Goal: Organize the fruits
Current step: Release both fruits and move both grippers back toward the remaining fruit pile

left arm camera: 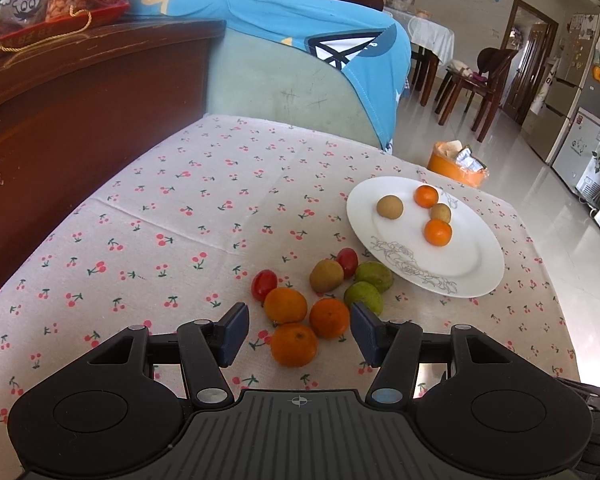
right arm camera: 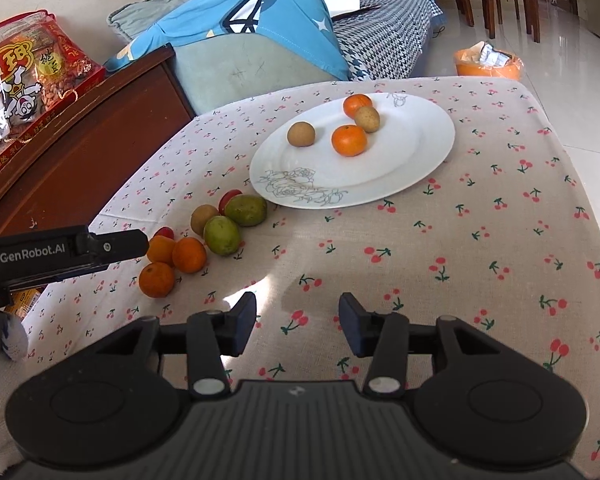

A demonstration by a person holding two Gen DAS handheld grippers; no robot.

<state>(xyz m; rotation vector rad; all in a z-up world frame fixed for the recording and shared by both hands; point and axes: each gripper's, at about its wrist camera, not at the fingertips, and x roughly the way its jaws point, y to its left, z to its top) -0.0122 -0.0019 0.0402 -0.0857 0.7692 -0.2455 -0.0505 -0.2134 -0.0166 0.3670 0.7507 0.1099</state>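
1. Left hand-held gripper (left arm camera: pixel 300 330): jaws apart and gripping nothing, over the loose fruit left of the white plate (left arm camera: pixel 476 264).
2. Loose on the desk (left arm camera: pixel 160 208): three oranges (left arm camera: pixel 293 345), two cherry tomatoes (left arm camera: pixel 264 284), one kiwi (left arm camera: pixel 326 275), two green fruits (left arm camera: pixel 363 297).
3. On the plate: two oranges (left arm camera: pixel 438 232), two kiwis (left arm camera: pixel 389 207).
4. Right hand-held gripper (right arm camera: pixel 297 322): open, empty, over bare cloth near the plate.

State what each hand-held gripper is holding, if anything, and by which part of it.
Nothing is held. The left hand-held gripper stands open above the small round oranges; the right hand-held gripper is open over bare cherry-print tablecloth.
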